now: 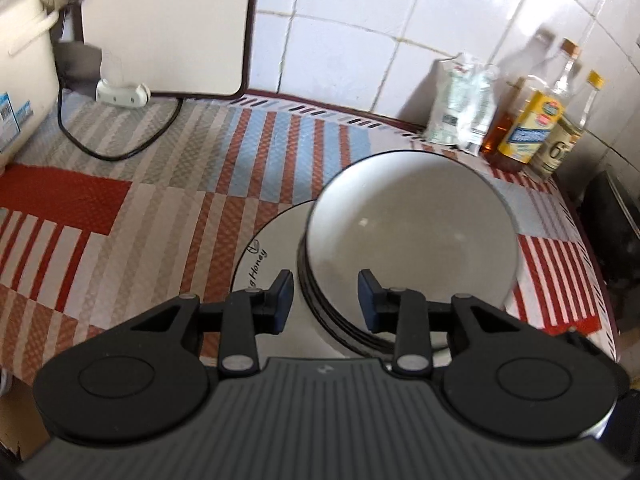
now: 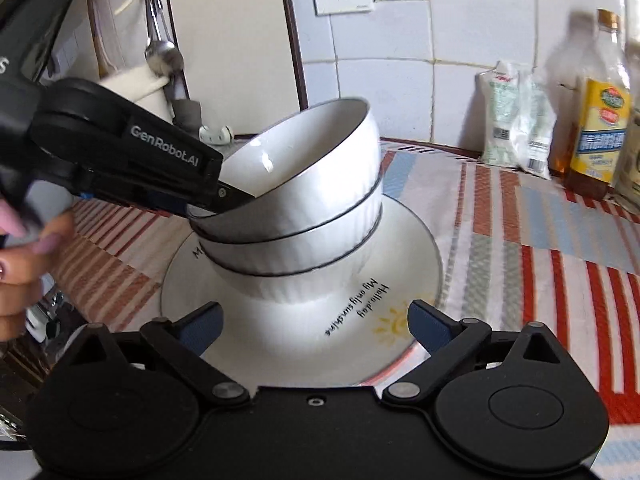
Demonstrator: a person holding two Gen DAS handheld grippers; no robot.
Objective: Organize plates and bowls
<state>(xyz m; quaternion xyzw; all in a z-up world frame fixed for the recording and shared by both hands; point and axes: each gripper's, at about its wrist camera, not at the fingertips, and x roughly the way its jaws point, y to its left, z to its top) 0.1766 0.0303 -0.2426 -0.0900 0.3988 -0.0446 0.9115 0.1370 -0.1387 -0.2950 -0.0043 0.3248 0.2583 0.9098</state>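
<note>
Fingers of a person's hand point(image 2: 24, 264) at the far left of the right wrist view carry the left gripper point(image 1: 326, 300), which reaches in from that side and angles down onto the near-left rim of the top bowl point(image 2: 320, 160). Its jaws stand partly open and straddle the bowl's wall, one pad outside and one inside. Neither pad seems to press on it, so I judge the bowl not clamped. That bowl sits tilted in the stack of bowls point(image 2: 296, 248), its rim low on the left gripper's side and high on the far right. The stack stands on the printed plate point(image 2: 416, 248), off-centre toward the back, on the striped cloth point(image 2: 520, 220). The right gripper point(image 2: 316, 320) hovers over the plate's near edge, jaws wide and empty. The left gripper is plainly the nearer to the top bowl.
</note>
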